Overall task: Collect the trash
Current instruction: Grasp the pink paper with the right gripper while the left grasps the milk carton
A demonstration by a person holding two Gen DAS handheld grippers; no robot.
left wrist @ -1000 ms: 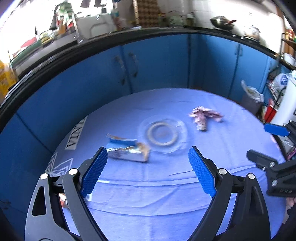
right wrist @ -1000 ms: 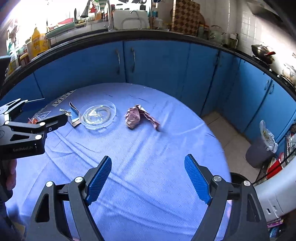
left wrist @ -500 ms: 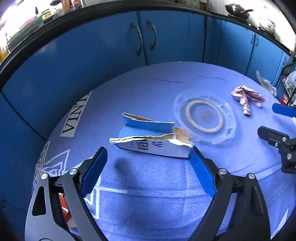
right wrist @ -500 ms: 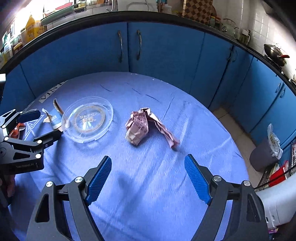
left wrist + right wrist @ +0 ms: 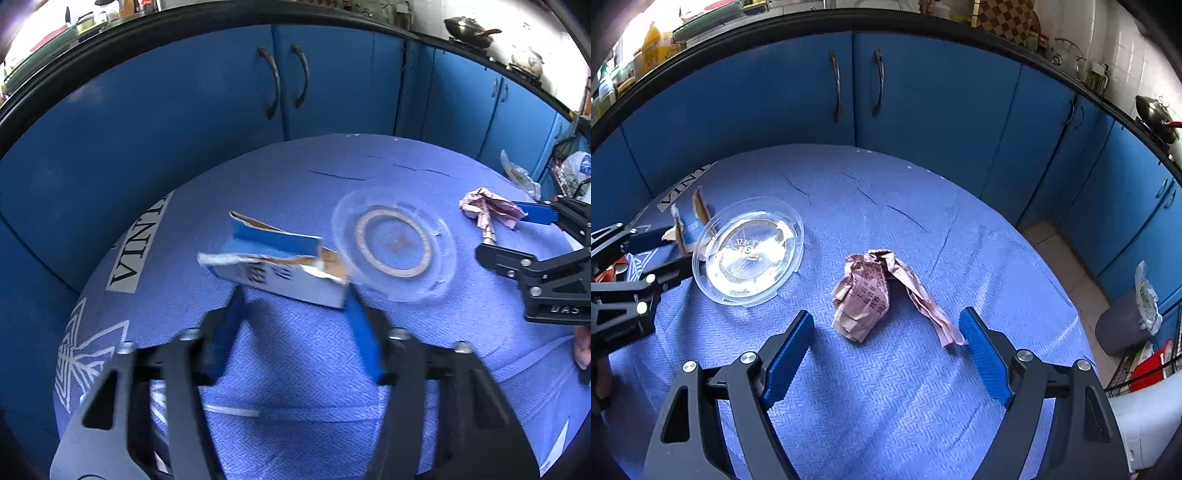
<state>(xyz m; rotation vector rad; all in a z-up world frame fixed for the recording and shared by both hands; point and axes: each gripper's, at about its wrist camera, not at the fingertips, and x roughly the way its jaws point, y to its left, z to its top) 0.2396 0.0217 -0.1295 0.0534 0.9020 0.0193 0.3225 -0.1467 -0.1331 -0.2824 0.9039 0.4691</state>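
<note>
- Covering most of both views, a round table (image 5: 886, 221) wears a blue woven cloth with white lettering and a white line pattern near its left edge.
- Curving behind the table, blue cabinets (image 5: 849, 92) with dark handles carry a black-edged countertop crowded with kitchen items.
- Standing on the tiled floor to the right of the table, a dark bin (image 5: 1123, 325) has a plastic bag at its top.
- Lying on the cloth left of centre, a clear round plastic lid (image 5: 393, 243) overlaps the right end of a torn blue and white carton (image 5: 280, 273).
- Resting flat on its side, the torn carton has a ragged open top edge and printed characters on its white face.
- Sitting well apart from the lid, to its right, a crumpled pink paper wrapper (image 5: 871, 295) with printed text lies on the cloth.
- Reaching the carton's near edge, the left gripper (image 5: 293, 295) has its blue pads partly drawn together, one at each end of the carton; the pads are blurred, so I cannot tell whether they grip it.
- Hovering just short of the pink wrapper, the right gripper (image 5: 886, 321) is spread wide and holds nothing, with the wrapper lying between and just beyond its fingertips.
</note>
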